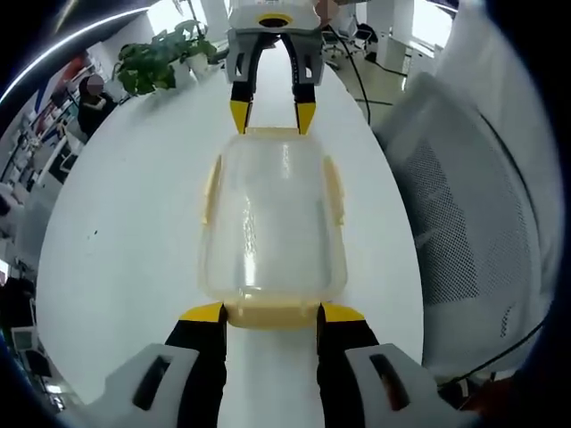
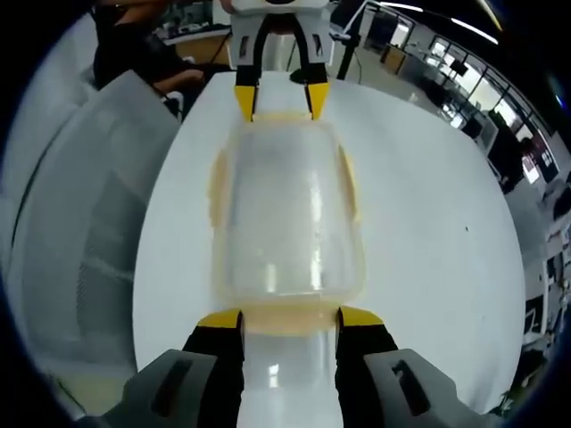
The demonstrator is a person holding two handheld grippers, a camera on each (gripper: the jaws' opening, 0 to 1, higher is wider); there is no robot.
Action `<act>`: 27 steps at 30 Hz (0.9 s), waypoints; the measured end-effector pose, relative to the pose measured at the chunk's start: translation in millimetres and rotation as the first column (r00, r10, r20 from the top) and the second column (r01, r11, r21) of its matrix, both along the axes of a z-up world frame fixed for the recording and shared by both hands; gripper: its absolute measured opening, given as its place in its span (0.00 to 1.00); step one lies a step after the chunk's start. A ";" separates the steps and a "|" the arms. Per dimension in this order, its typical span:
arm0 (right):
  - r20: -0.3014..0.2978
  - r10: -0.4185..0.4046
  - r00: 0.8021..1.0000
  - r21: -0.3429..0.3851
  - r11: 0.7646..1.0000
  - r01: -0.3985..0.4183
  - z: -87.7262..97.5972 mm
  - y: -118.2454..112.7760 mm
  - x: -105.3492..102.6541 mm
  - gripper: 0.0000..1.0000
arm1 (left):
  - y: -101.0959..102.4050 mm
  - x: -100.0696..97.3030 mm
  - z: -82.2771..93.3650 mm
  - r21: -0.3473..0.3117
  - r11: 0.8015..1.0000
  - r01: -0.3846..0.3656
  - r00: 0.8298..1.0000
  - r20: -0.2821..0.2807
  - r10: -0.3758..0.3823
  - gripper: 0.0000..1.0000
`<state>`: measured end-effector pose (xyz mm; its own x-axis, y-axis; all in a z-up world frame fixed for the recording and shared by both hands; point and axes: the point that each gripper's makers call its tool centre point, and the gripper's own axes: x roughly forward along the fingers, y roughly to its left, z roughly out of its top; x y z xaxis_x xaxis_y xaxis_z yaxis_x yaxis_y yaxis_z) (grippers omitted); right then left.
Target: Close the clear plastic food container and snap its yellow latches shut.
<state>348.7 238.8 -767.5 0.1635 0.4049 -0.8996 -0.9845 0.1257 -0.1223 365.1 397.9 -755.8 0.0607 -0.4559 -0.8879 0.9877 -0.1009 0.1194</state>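
Two grippers face each other across the clear container on the white counter. Your left gripper and right gripper stand open at the end latches. The lid looks on; latches seem unsnapped.

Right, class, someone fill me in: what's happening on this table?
A person works two handheld grippers on a clear plastic food container lying on a white table. The left gripper and the right gripper face each other from opposite ends, jaws spread at the yellow end latches. The lid looks seated; whether the latches are snapped shut can't be told. A mesh office chair stands beside the table.
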 end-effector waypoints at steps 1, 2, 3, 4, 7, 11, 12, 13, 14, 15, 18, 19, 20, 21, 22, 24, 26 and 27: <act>-0.001 0.000 1.000 -0.001 1.000 0.000 -0.1 -1.8 0.0 0.38 | -2.6 -0.3 -0.6 -0.001 1.000 -0.001 1.000 0.000 0.001 0.38; -0.001 0.002 1.000 -0.005 1.000 -0.002 -0.1 -4.6 -0.5 0.38 | -4.5 -0.6 -0.9 -0.002 1.000 -0.001 1.000 -0.002 0.001 0.38; -0.001 0.003 1.000 -0.008 1.000 -0.003 -0.4 -6.5 -0.7 0.38 | -7.7 -1.0 -1.4 -0.005 1.000 -0.002 1.000 -0.005 0.002 0.38; -0.003 0.003 1.000 -0.010 1.000 -0.003 -1.0 -9.4 -0.9 0.38 | -9.6 -1.1 -1.8 -0.006 1.000 -0.003 1.000 -0.007 0.003 0.38; -0.005 0.002 1.000 -0.014 1.000 -0.002 -1.8 -15.8 -1.4 0.38 | -15.8 -2.1 -2.9 -0.011 1.000 -0.003 1.000 -0.010 0.002 0.38; -0.007 0.004 1.000 -0.017 1.000 -0.004 -3.8 -22.7 -2.4 0.38 | -23.1 -3.0 -5.1 -0.017 1.000 0.000 1.000 -0.013 0.000 0.38; -0.009 0.003 1.000 -0.017 1.000 -0.003 -4.6 -24.4 -2.6 0.38 | -24.6 -3.4 -5.5 -0.019 1.000 0.000 1.000 -0.014 0.000 0.38; -0.013 0.001 1.000 -0.018 1.000 -0.001 -5.8 -26.6 -2.9 0.38 | -26.9 -3.7 -6.8 -0.021 1.000 0.001 1.000 -0.017 -0.001 0.38; -0.015 0.002 1.000 -0.020 1.000 -0.002 -6.5 -28.0 -3.3 0.38 | -28.5 -3.9 -7.6 -0.021 1.000 0.000 1.000 -0.020 -0.001 0.38; -0.017 0.003 1.000 -0.023 1.000 -0.003 -7.2 -29.9 -3.6 0.38 | -30.7 -4.4 -8.7 -0.020 1.000 0.000 1.000 -0.022 -0.001 0.38; -0.018 0.003 1.000 -0.027 1.000 -0.004 -7.4 -34.5 -3.6 0.38 | -35.4 -4.7 -9.1 -0.019 1.000 -0.002 1.000 -0.025 0.002 0.38; -0.020 0.003 1.000 -0.027 1.000 -0.003 -7.6 -36.8 -3.3 0.38 | -37.4 -4.4 -9.4 -0.020 1.000 -0.002 1.000 -0.026 0.001 0.38; -0.020 0.003 1.000 -0.027 1.000 -0.004 -7.2 -38.3 -3.2 0.38 | -38.1 -4.3 -9.4 -0.021 1.000 -0.002 1.000 -0.026 0.001 0.38; -0.021 0.003 1.000 -0.028 1.000 -0.003 -7.0 -39.7 -3.0 0.38 | -40.1 -4.2 -9.0 -0.023 1.000 -0.003 1.000 -0.028 0.003 0.38; -0.020 0.004 1.000 -0.030 1.000 -0.005 -7.4 -41.9 -2.6 0.38 | -41.6 -4.2 -8.7 -0.025 1.000 -0.004 1.000 -0.029 0.003 0.38; -0.018 0.007 1.000 -0.038 0.999 -0.007 -8.2 -46.0 -1.8 0.38 | -45.5 -4.0 -8.1 -0.032 0.999 -0.006 0.999 -0.032 0.005 0.38; -0.023 0.005 1.000 -0.037 0.999 -0.006 -8.2 -48.2 -2.1 0.38 | -48.7 -4.0 -9.5 -0.032 0.999 -0.005 0.999 -0.035 0.004 0.38; -0.024 0.006 1.000 -0.038 0.999 -0.007 -8.5 -49.9 -2.4 0.38 | -50.4 -4.4 -9.5 -0.033 0.999 -0.005 0.999 -0.037 0.004 0.38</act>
